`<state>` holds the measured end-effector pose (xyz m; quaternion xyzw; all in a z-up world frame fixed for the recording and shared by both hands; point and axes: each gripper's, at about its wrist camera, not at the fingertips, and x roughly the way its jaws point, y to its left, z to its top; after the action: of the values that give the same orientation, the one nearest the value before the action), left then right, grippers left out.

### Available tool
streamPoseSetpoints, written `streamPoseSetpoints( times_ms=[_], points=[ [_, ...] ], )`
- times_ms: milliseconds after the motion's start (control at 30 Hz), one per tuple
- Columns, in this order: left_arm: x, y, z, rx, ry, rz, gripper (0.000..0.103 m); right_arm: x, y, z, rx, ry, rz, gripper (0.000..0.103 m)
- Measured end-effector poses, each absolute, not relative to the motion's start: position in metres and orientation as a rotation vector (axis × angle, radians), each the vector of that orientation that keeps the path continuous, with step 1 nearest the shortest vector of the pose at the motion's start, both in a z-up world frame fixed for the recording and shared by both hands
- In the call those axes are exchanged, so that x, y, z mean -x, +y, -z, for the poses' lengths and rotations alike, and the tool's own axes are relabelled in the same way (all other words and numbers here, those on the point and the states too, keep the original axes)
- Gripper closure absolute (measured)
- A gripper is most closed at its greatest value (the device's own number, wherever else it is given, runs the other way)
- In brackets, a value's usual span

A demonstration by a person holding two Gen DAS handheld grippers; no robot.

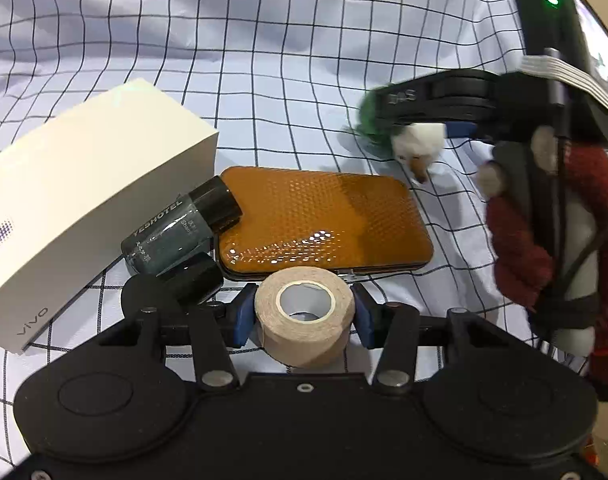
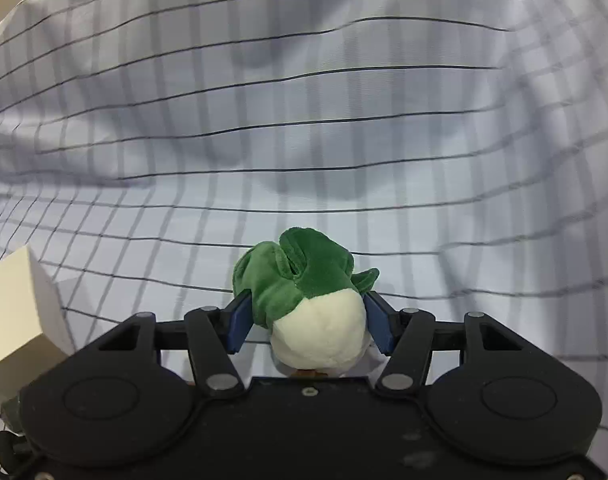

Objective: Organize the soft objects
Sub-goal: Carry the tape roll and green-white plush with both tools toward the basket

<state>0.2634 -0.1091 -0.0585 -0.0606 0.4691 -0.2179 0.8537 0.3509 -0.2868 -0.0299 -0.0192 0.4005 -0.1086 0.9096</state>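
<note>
The left gripper point(image 1: 304, 316) has its blue pads pressed against both sides of a tape roll point(image 1: 304, 320), the jaws drawn in only as far as the roll's width allows; the roll sits with its hollow core facing up and forward, so the pads bear on its rounded outer wall, probably the firmest hold such a yielding thing offers. Beyond it on the checked cloth point(image 1: 263, 60) lie harder items: an orange case point(image 1: 324, 220) lying flat, a dark bottle point(image 1: 179, 232) on its side, leaning partly on the case and against a white box point(image 1: 83, 200). These look like the things to be left alone while the soft ones get sorted out. The right gripper point(image 2: 308, 324) holds a plush toy point(image 2: 304, 292), green on top and cream below, its jaws narrowed onto the toy's sides so the fabric bulges slightly between the pads; the left view shows the same toy under that gripper, resting on or just above the cloth, well to the right of the case. A hand in a red knit glove point(image 1: 544, 240) grips the right tool's handle. With both soft items grasped, the sensible judgement is that each is about to be lifted and carried to a common spot, though no such spot shows in either view.
</note>
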Motion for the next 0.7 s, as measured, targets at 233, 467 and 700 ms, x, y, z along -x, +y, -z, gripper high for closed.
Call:
streamPoseSetpoints(
  times_ms=[233,467,700],
  points=[
    [-0.248,-0.109,0.048,0.117,0.963,0.466,0.055,-0.302,-0.301,0.017,0.028,0.828,0.327,0.045],
    [-0.220,-0.099,0.034,0.112,0.936,0.470,0.055,-0.240,-0.296,0.009,0.004,0.846,0.316,0.045],
    [-0.183,-0.079,0.019,0.110,0.913,0.456,0.055,-0.178,-0.272,-0.006,-0.045,0.840,0.259,0.045]
  ],
)
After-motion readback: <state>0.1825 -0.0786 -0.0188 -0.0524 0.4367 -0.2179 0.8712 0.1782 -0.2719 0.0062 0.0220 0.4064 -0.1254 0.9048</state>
